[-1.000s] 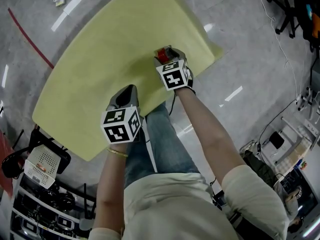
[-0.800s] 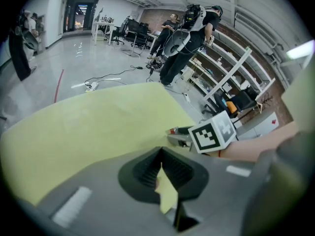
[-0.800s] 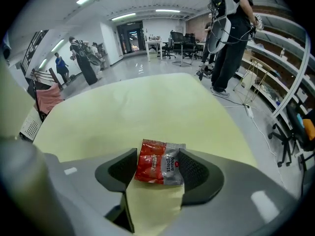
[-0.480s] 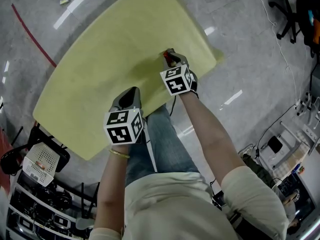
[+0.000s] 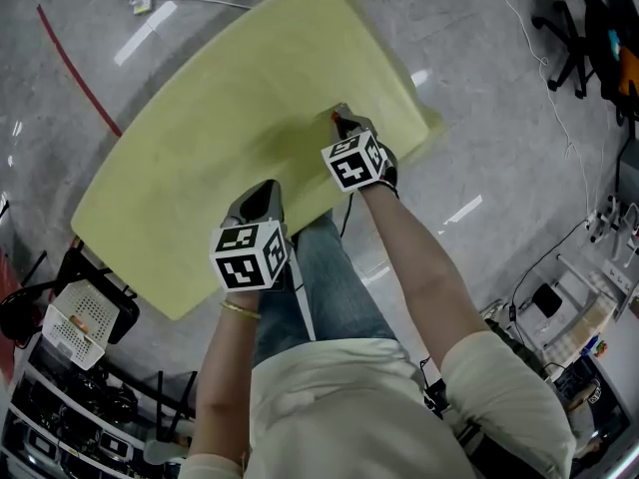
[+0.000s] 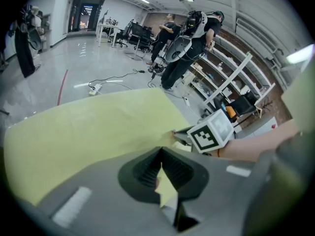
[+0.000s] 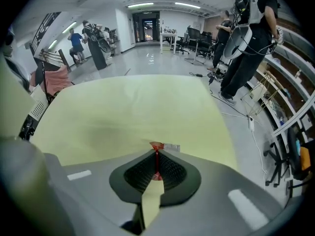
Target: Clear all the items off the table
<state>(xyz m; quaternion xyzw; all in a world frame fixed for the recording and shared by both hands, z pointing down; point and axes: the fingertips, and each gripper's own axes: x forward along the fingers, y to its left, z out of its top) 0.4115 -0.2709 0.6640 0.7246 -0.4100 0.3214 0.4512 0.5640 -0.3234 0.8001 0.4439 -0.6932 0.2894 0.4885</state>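
Head view shows us both claws at the near edge of the yellow table [image 5: 190, 138]: our left gripper [image 5: 258, 200] by the edge, our right gripper [image 5: 341, 118] further in with a speck of the red wrapper [image 5: 333, 118] at its tip. Left gripper view gives us its jaws pressed together, with the tabletop beyond them. Right gripper view has the jaws, which have just been closing, clamped on the thin red wrapper, its pale end poking past the tips.

Yellow tabletop [image 5: 200, 133] open, equipment rack [image 5: 60, 412] at near-left corner
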